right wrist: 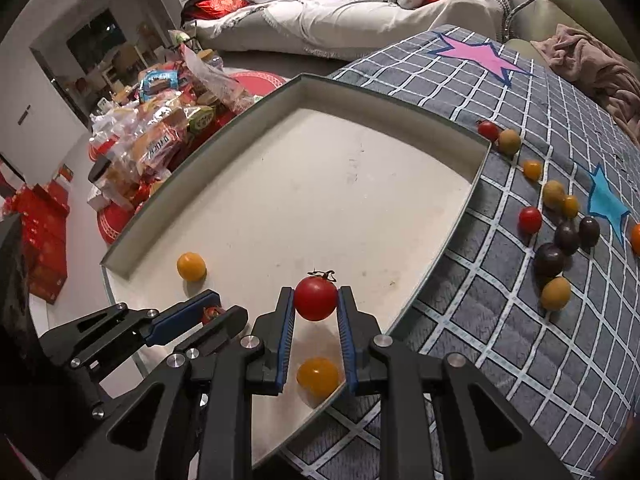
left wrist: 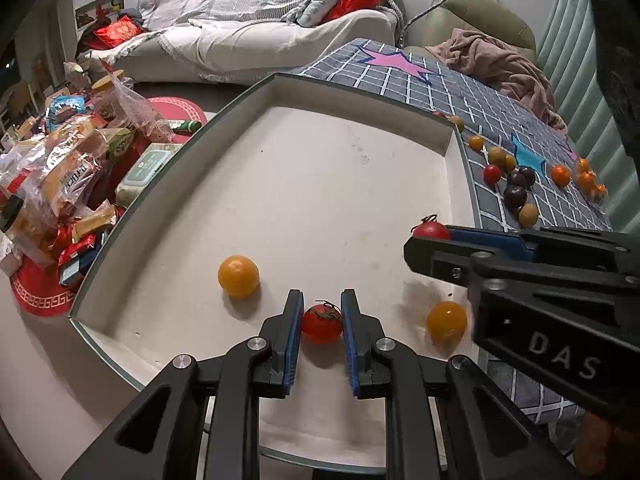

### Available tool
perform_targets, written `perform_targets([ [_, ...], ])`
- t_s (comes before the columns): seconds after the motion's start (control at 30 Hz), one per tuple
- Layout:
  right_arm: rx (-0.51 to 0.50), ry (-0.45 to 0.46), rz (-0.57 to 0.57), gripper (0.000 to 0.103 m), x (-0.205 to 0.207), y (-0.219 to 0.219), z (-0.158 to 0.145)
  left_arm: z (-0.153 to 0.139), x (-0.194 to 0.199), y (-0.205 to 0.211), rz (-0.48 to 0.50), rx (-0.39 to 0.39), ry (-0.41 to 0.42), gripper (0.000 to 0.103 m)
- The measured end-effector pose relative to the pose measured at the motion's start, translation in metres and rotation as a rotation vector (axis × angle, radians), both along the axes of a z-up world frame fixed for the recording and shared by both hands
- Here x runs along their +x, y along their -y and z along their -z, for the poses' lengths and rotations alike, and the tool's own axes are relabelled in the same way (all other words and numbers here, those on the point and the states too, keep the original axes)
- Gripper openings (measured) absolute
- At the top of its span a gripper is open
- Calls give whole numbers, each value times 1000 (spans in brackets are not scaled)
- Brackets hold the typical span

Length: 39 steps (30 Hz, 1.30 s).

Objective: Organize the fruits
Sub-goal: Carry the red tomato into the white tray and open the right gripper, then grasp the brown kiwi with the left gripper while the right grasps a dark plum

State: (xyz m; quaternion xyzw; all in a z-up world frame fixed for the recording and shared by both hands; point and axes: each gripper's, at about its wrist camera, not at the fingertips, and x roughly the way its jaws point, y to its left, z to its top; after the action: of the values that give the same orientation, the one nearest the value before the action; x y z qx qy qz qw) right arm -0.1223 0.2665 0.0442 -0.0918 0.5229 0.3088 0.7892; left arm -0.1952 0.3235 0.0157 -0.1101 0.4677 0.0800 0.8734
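Fingers (left wrist: 321, 322) and (right wrist: 316, 312) each clamped round one glossy red tomato (left wrist: 322, 323) (right wrist: 315, 298) over a matte tray (right wrist: 320, 184).

Pale blanket-draped sofa (left wrist: 248, 40) behind, green armchair (left wrist: 480, 16) beside.

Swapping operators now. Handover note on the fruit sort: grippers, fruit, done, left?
Left gripper: shut on a red tomato, low over the tray.
Right gripper: shut on a second red tomato, held above the tray near its right edge.
In the tray: two orange tomatoes, one toward the left wall, one by the right edge.
On the checked cloth right of the tray: the rest of the fruit, loose: red, dark purple, yellow-green, orange.
Done: two orange in the tray.
Left: set down both red ones, then bring over the loose fruit.
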Motion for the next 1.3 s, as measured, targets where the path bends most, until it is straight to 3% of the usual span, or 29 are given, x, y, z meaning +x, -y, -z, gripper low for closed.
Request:
perform_targets([
  [0.1,-3,-19,-5,24,1,-1,4,0,1,2,1,19,-1,21],
  [0.17,1,-27,-1,34,2,-1,4,0,2,3,1,28,-2,21],
  [0.23,23,-23,3,61,2,0,1,0,2,3,2,32,-3,21],
  [0.3,34,-10,6,71,1,1,-4,0,2,4,7,41,-5,21],
  [0.5,57,0,43,81,3,11,-16,0,4,3,3,33,-11,22],
  [0.63,60,11,71,81,4,26,-23,0,5,5,5,43,-19,22],
  [0.7,59,18,86,81,4,36,-26,-1,6,5,8,24,-19,43],
  [0.73,60,19,96,82,5,42,-27,-2,5,4,0,16,-10,72],
  [0.77,62,20,105,82,6,48,-28,-5,2,4,-18,21,16,78],
  [0.83,70,19,131,82,8,61,-29,-10,0,5,-17,29,43,78],
  [1.07,73,14,217,82,18,110,-30,-20,5,12,-14,23,22,78],
  [1.3,54,34,338,82,32,177,-36,-51,18,61,96,44,66,78],
])
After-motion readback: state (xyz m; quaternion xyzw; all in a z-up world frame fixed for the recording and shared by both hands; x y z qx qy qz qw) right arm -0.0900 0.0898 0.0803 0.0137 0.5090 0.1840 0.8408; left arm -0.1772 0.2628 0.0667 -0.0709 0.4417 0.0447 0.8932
